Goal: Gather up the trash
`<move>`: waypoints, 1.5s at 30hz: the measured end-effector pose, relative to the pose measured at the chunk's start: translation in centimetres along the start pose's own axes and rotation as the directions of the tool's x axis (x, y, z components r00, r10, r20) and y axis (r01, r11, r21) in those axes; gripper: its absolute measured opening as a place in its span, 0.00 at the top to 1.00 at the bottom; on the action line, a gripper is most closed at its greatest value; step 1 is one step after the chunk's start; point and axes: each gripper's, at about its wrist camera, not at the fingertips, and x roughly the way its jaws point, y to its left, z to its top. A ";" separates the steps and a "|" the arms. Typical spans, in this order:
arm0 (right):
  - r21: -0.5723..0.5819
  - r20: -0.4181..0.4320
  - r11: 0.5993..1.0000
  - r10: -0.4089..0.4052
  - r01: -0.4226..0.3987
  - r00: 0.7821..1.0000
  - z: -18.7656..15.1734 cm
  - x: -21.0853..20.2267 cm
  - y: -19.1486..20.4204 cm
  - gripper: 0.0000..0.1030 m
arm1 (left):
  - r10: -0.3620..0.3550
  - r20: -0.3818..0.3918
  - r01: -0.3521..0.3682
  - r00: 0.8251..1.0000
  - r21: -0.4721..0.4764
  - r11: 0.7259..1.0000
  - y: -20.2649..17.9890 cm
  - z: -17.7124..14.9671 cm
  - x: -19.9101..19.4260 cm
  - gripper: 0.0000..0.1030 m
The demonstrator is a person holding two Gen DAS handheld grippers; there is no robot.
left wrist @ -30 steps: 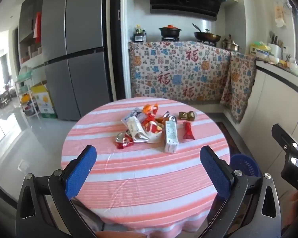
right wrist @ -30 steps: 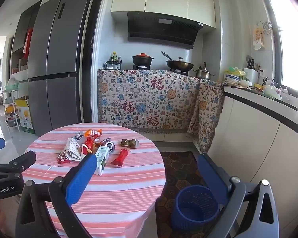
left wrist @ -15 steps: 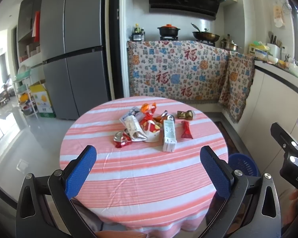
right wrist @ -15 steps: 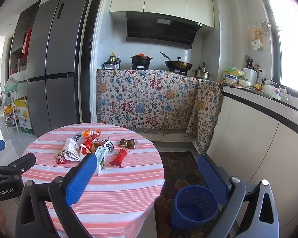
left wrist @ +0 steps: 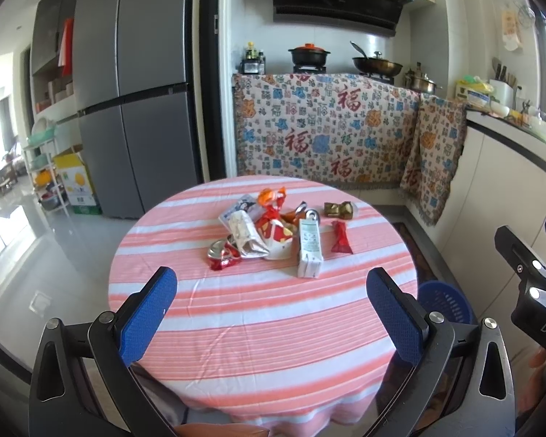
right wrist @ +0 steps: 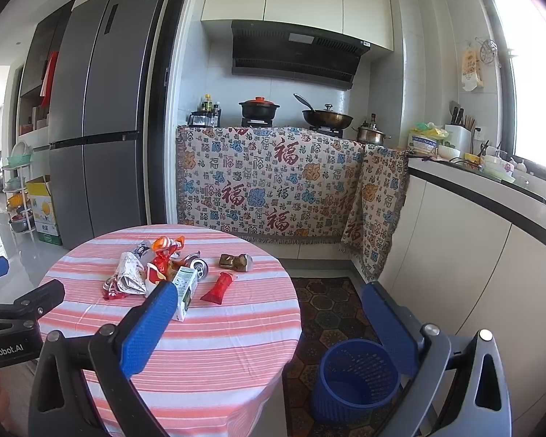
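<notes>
1. Ahead of the left gripper [left wrist: 271, 309], in the left wrist view, all the trash lies in a loose heap near the middle of the round table [left wrist: 258, 331] with its pink striped cloth. The jaws stand wide apart and hold nothing.
   - Well beyond the fingertips and between their lines, slightly toward the right finger, lies the white carton [left wrist: 309, 249] on its side.
   - Left of the carton are the crumpled paper wrapper [left wrist: 244, 235] and a crushed red can [left wrist: 222, 255], which is nearer the left finger's line.
   - Just right of the carton lies a red sachet [left wrist: 340, 238]; beyond it, a gold wrapper [left wrist: 338, 209].
   - An orange wrapper [left wrist: 271, 196] sits at the far side of the heap.
   - The blue basket [left wrist: 446, 306] peeks out below the table edge, just outside the right finger.
   - By my reading nothing is collected yet; every piece is left to do.

2. Off to the left of the right gripper [right wrist: 264, 322], in the right wrist view, the same heap lies on the table. These jaws are also wide and empty.
   - The carton [right wrist: 185, 289] shows just past the tip of the left finger [right wrist: 145, 331], partly hidden by it.
   - The red sachet [right wrist: 218, 287] lies just inside that finger's line; the gold wrapper [right wrist: 236, 261] lies farther out.
   - The basket [right wrist: 356, 378] stands on the floor between the jaws, close by the right finger, and looks empty as far as its inside shows.
   - The task seems to be at its very start: a reach to the heap, then a carry to the basket.
</notes>
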 end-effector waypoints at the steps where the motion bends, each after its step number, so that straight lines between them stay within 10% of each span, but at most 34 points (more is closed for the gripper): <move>1: 0.001 0.000 1.000 0.000 0.000 1.000 0.0 0.0 0.0 0.00 | -0.001 0.000 0.001 1.000 0.001 1.000 0.0 0.0 0.0 0.00; 45: 0.000 -0.005 1.000 -0.005 0.005 1.000 0.0 0.0 0.0 0.00 | -0.007 -0.003 0.007 1.000 -0.001 1.000 -0.3 -0.3 -0.1 0.00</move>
